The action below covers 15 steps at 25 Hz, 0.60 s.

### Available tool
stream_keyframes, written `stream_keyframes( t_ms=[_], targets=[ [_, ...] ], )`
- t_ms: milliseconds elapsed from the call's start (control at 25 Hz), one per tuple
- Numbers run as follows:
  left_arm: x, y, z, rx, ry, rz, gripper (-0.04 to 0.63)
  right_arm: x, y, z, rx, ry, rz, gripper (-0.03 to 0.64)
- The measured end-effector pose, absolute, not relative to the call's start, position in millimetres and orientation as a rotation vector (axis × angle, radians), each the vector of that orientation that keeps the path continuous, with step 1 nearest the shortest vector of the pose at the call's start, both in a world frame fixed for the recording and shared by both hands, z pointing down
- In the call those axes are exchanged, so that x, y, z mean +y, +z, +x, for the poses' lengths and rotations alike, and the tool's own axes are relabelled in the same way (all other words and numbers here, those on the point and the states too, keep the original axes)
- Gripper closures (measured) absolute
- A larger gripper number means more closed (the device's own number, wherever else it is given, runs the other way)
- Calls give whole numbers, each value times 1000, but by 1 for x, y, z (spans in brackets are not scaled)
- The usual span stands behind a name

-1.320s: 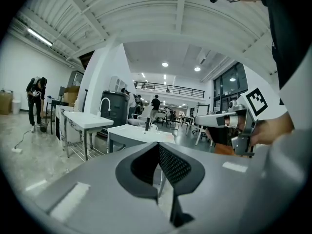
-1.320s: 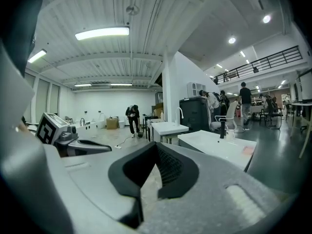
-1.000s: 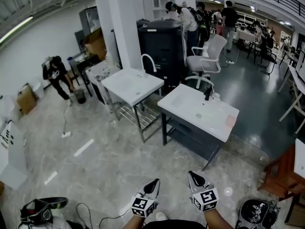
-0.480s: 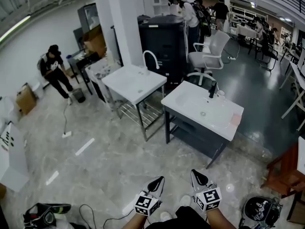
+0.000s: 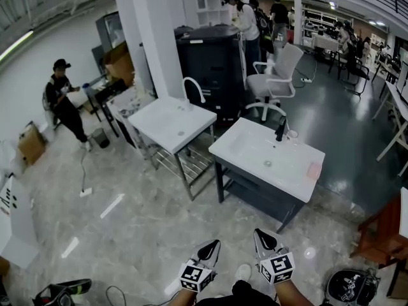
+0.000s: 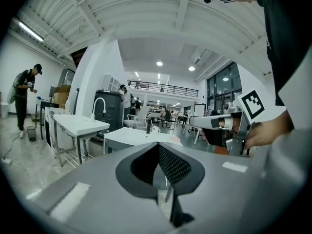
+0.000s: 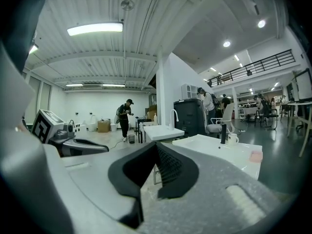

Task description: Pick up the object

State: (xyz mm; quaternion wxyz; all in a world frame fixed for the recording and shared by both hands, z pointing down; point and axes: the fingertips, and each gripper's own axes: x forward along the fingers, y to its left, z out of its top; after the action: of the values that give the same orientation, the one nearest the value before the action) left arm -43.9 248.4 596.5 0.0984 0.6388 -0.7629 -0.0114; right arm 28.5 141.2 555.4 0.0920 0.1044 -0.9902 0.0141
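Left gripper (image 5: 208, 250), right gripper (image 5: 263, 239): fingers of both pressed together, nothing held, low over floor (image 5: 140, 228). Pink block (image 5: 313, 169): flat at counter (image 5: 288, 174) right corner, close to both edges; long axis unclear. Bare floor lies between grippers and counter.

A white basin bench (image 5: 290, 174) on a dark frame is shown at centre on the grey marbled floor (image 5: 134, 228), with a black tap (image 5: 279, 130) set upright at its far edge. A second white basin bench (image 5: 167, 123), fitted with a curved white tap (image 5: 191, 87), is seen to its left, before a white column (image 5: 143, 37). A black cabinet (image 5: 213, 65) and a white office chair (image 5: 275, 75) are placed behind. A person in black (image 5: 62, 104) is shown at far left, near a cardboard box (image 5: 30, 143).
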Motion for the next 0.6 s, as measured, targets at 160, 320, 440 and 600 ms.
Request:
stream_keyframes(
  t_ms=[160,320,440,600],
  targets=[
    [209,593,-64,-2247,-15,1910,577,107,553,12,-2942,46,319,614],
    [171,593,-79,-2229,-3,1930,577,67,553,0,-2943,49,362,614],
    [144,591,-89,-2222,3,1941,577,39,548,-10,-2952,47,377,614],
    [111,589,-98,-2216,11,1955,577,10,547,-16,-2952,47,383,614]
  ],
)
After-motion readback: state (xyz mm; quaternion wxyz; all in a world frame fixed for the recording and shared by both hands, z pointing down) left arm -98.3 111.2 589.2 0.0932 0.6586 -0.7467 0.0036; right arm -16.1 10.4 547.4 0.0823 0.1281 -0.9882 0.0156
